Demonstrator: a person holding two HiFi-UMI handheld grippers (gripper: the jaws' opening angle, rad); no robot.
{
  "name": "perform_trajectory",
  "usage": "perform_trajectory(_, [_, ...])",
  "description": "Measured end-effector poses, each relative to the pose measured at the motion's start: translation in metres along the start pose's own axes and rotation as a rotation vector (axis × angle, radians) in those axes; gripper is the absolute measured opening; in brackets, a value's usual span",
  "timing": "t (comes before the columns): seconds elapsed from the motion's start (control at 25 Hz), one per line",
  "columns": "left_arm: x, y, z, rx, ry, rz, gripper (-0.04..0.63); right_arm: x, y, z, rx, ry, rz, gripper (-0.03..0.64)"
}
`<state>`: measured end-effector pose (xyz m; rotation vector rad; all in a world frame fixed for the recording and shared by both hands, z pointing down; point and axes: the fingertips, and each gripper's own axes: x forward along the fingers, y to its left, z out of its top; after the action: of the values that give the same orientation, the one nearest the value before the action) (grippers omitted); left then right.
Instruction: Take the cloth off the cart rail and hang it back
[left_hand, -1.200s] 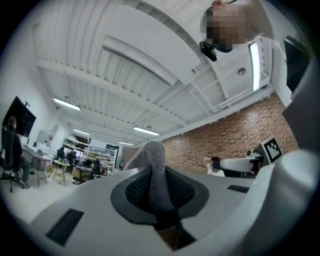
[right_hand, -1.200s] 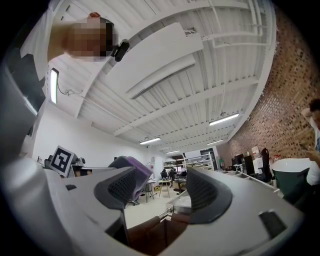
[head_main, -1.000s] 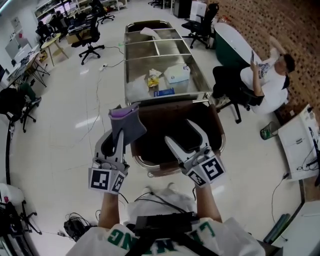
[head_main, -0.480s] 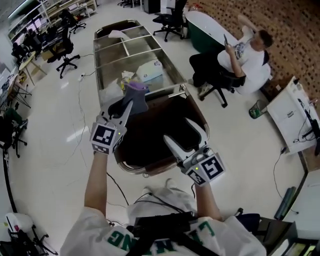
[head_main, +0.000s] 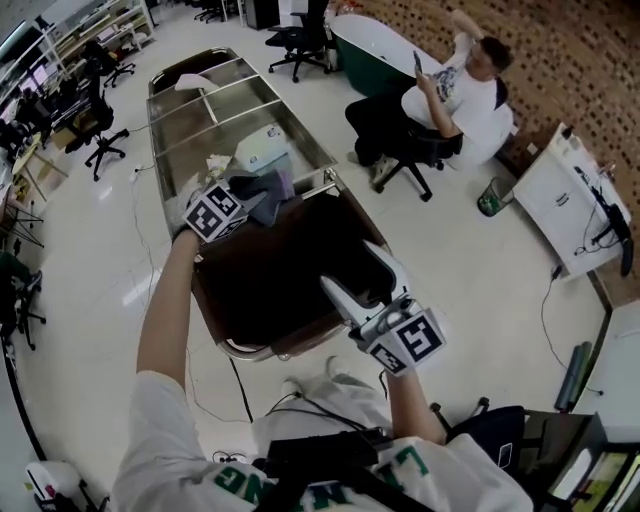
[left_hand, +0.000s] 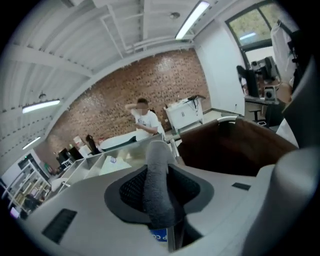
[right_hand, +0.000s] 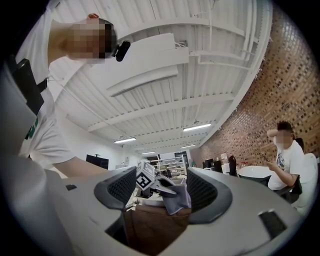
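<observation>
A grey cloth (head_main: 266, 190) hangs at the far chrome rail (head_main: 335, 178) of the cart, above the brown bag (head_main: 270, 285). My left gripper (head_main: 248, 200) reaches out to that rail. The folded cloth (left_hand: 155, 155) still sits pinched between the pads, and the jaws are opening. My right gripper (head_main: 362, 278) hovers open over the bag's near right corner with nothing in it. Through its jaws (right_hand: 162, 192) the left gripper's marker cube (right_hand: 145, 181) and the cloth (right_hand: 178, 197) show.
Beyond the rail the steel cart tray (head_main: 195, 135) holds a white box (head_main: 262, 150) and small items. A person sits on an office chair (head_main: 440, 100) to the right. A white cabinet (head_main: 560, 200) stands further right, and cables (head_main: 235, 385) lie on the floor by my feet.
My left gripper carried the cloth away from me, from the bag's near left side to the far rail. The right gripper stayed over the bag, open.
</observation>
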<state>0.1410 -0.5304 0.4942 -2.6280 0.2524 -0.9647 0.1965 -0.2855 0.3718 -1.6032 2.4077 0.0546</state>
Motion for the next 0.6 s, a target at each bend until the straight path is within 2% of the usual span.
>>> perform_trajectory(0.04, [0.007,0.0,-0.008,-0.03,0.013,-0.013,0.173,0.0,0.001,-0.001,0.0,0.001,0.003,0.321])
perform_trajectory(0.12, [0.014,-0.007,-0.014,-0.119,0.003,-0.064,0.435,0.0,0.003,-0.004,-0.001,0.007,0.008,0.321])
perform_trajectory(0.2, [0.016,-0.012,-0.015,-0.143,-0.004,-0.077,0.446,0.0,0.003,-0.006,0.002,0.015,0.01,0.321])
perform_trajectory(0.28, [0.013,-0.011,-0.017,-0.118,0.0,-0.055,0.446,0.001,0.006,-0.007,0.004,0.018,0.017,0.321])
perform_trajectory(0.36, [0.004,-0.007,-0.014,-0.126,-0.032,-0.021,0.446,0.004,0.009,-0.007,0.004,0.018,0.027,0.321])
perform_trajectory(0.52, [-0.034,0.005,0.009,-0.161,-0.173,0.094,0.446,0.011,0.015,-0.006,0.006,0.022,0.049,0.322])
perform_trajectory(0.6, [-0.062,0.008,0.024,-0.212,-0.273,0.16,0.446,0.015,0.018,-0.006,0.009,0.02,0.062,0.321])
